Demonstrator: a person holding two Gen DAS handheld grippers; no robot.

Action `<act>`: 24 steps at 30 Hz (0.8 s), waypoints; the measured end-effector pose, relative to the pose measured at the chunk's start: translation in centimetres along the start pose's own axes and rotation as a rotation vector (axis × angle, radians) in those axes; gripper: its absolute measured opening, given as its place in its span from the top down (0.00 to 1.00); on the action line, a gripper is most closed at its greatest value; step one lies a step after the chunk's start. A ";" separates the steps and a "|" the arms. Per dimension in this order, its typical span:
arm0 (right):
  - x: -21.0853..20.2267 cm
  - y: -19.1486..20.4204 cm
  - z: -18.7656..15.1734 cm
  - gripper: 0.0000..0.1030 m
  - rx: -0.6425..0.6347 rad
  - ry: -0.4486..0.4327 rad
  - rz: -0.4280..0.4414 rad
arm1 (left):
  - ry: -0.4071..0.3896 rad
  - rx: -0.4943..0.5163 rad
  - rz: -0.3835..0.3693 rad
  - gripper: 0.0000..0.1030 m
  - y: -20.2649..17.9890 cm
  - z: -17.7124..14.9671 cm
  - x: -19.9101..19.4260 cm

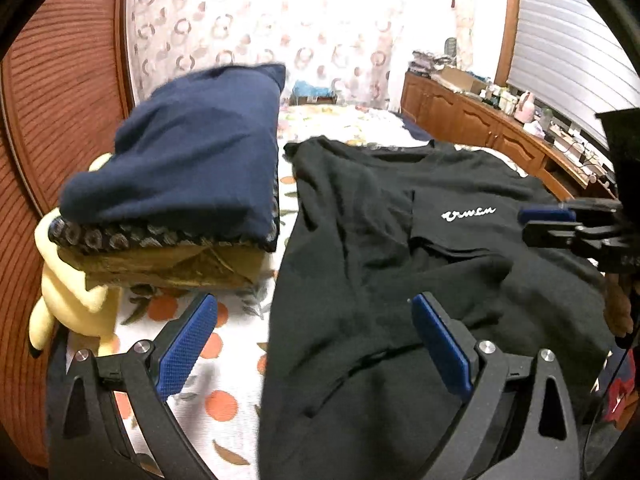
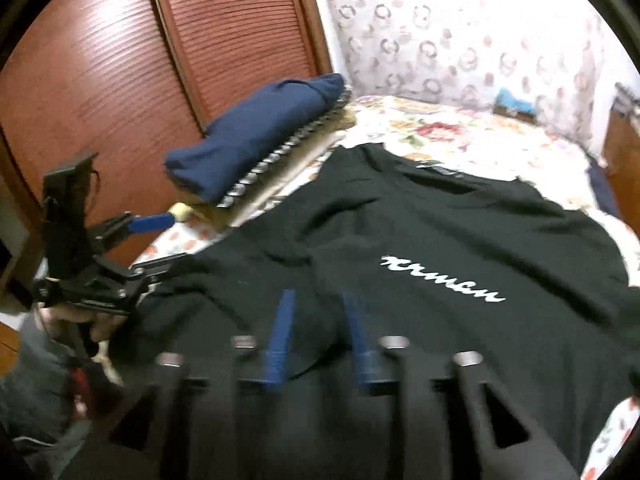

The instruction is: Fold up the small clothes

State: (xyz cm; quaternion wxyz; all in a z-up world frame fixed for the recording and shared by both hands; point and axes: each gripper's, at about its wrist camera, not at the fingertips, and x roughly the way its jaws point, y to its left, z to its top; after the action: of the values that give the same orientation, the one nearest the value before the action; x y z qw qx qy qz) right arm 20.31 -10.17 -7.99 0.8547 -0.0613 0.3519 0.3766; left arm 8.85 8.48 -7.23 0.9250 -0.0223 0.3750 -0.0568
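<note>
Both hand-held grippers hover over a black T-shirt spread on a bed.

Left hand-held gripper [image 1: 312,344] has its blue pads spread wide with nothing between them; the black T-shirt [image 1: 420,280] lies just beyond and under its right finger, while its left finger hangs over the flower-print bed sheet [image 1: 224,392]. Right hand-held gripper [image 2: 318,332], blurred, has its pads partly apart, with the shirt's dark cloth seen in the gap; I cannot tell whether the pads touch it. Farther left sits a stack of folded clothes [image 1: 180,168], navy on top. The left wrist view alone shows a yellow plush toy [image 1: 68,300] beside that stack and a wooden cabinet [image 1: 472,120] at far right. The right wrist view alone shows the person's hand [image 2: 76,320] gripping the left tool, and the louvred wooden doors [image 2: 140,60].
</note>
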 end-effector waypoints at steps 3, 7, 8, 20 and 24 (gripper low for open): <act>1.2 0.2 0.8 0.52 -0.021 -0.010 -0.029 | 0.027 -0.006 0.001 0.05 -0.3 -0.3 1.0; 3.3 0.6 1.8 0.52 -0.042 0.001 -0.006 | 0.075 0.007 0.019 0.05 -0.3 -0.6 2.3; 4.0 0.8 2.2 0.52 -0.045 0.008 0.001 | 0.082 0.009 0.021 0.05 -0.3 -0.7 2.5; 10.2 1.4 2.9 0.79 -0.118 0.137 -0.054 | 0.143 0.051 0.046 0.05 -1.1 -1.5 3.6; 9.4 0.4 2.6 0.93 -0.090 0.120 -0.050 | 0.151 0.037 0.035 0.05 -0.9 -1.5 3.5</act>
State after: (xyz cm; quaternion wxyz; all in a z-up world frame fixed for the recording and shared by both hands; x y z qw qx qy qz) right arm 25.91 -3.27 -12.08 0.8376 -0.1308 0.3835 0.3663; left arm 10.20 7.16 -10.70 0.8953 0.0059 0.4427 -0.0493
